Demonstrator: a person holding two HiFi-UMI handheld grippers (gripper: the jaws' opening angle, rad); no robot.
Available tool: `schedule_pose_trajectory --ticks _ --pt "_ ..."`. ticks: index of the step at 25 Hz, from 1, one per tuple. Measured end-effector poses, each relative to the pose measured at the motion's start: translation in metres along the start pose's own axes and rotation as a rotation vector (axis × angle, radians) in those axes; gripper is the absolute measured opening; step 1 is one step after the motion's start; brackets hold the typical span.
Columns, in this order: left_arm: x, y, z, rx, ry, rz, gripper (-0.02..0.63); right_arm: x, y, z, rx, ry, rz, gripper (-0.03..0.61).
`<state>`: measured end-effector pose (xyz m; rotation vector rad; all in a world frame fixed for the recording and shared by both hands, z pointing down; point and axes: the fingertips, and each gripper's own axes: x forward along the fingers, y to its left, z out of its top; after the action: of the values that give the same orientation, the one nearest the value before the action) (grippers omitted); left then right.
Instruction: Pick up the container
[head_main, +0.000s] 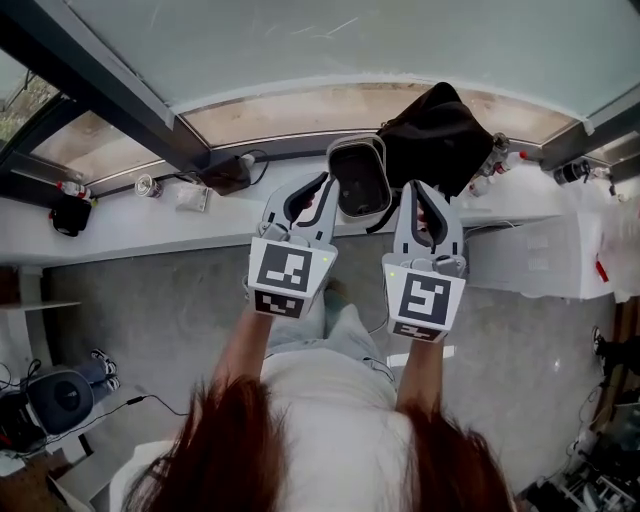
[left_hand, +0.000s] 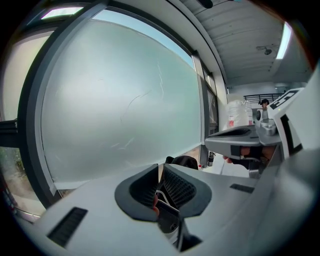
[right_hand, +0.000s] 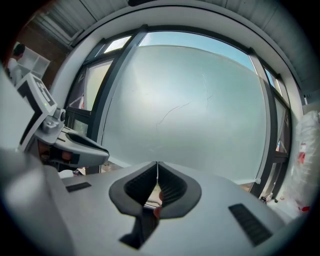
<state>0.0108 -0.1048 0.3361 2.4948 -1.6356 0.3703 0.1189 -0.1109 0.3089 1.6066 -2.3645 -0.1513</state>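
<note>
The container (head_main: 360, 180) sits at the bench's (head_main: 150, 235) far edge, its long axis pointing away from us and its open side up. Our left hand-held gripper (head_main: 322, 190) pinches its thin left rim. Our right hand-held gripper (head_main: 408, 192) has its jaws pressed together, just beside the right rim.

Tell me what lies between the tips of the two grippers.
The container, on the white ledge, sits between the left gripper and the right gripper; the head view shows it.
</note>
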Motion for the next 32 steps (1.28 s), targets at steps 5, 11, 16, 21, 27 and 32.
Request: schedule_pose_trajectory --ticks 5,11,16,21,27,32 --pt "0.017 0.012 -0.008 -0.005 -0.009 0.01 0.021 0.02 0.002 -0.006 -0.057 -0.003 -0.005 0.026" --pt "0.047 0.032 -0.013 0.014 -0.023 0.02 0.021 0.053 0.001 -0.02 -0.088 0.015 -0.002 0.026" --pt "0.071 0.044 -0.024 0.021 -0.006 0.013 0.021 0.08 0.002 -0.033 -0.103 0.044 0.009 0.026" --pt "0.097 0.056 -0.049 0.03 0.038 0.001 0.021 0.114 0.009 -0.056 -0.135 0.073 0.03 0.026" --pt "0.124 0.07 -0.077 0.036 0.076 -0.011 0.022 0.152 0.011 -0.081 -0.152 0.12 0.045 0.026" --pt "0.148 0.083 -0.098 0.041 0.099 -0.012 0.022 0.174 0.013 -0.107 -0.174 0.181 0.063 0.026"
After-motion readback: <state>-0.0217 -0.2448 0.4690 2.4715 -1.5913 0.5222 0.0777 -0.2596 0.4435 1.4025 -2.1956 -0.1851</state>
